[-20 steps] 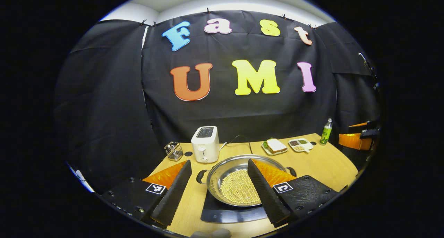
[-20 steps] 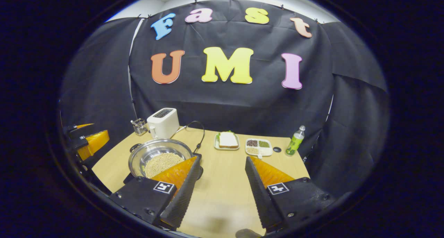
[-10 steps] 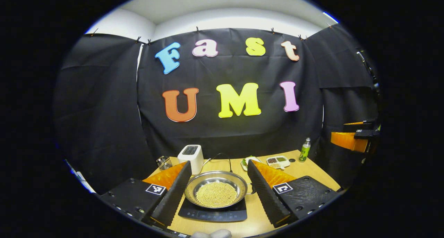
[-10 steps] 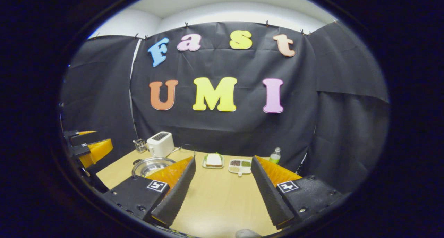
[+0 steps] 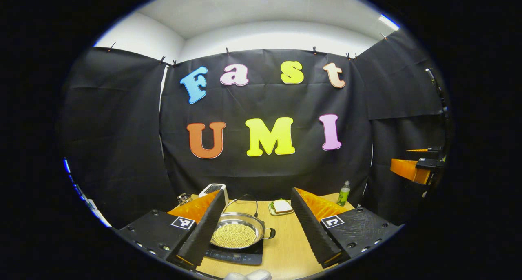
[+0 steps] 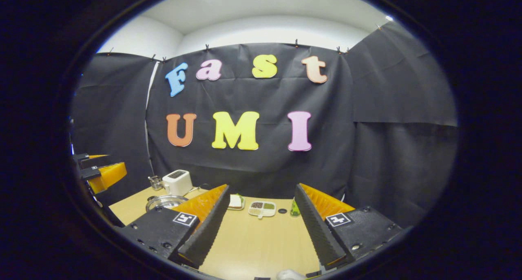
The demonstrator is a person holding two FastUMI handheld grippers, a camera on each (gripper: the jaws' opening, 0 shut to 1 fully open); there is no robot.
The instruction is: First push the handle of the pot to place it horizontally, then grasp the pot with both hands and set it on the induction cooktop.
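Steel and shallow, the round pot (image 5: 237, 232) filled with pale yellow beans sits on the flat black induction cooktop (image 5: 238, 255), its small dark side handle (image 5: 270, 233) pointing right in the left gripper view. Both rest on the light wooden tabletop (image 5: 285, 247). The left gripper (image 5: 256, 225) hangs above and short of the pot, fingers spread wide, gripping nothing. The right gripper (image 6: 261, 223) is likewise spread and empty over bare wood; in its view the pot (image 6: 165, 201) lies far to the left. Behind the pot stand a white toaster (image 6: 176, 182) and a small wire basket (image 6: 155, 183). Farther right lie a sandwich on a small plate (image 5: 281, 207), a white divided dish of grains (image 6: 262, 208) and a green plastic bottle (image 5: 343, 193).
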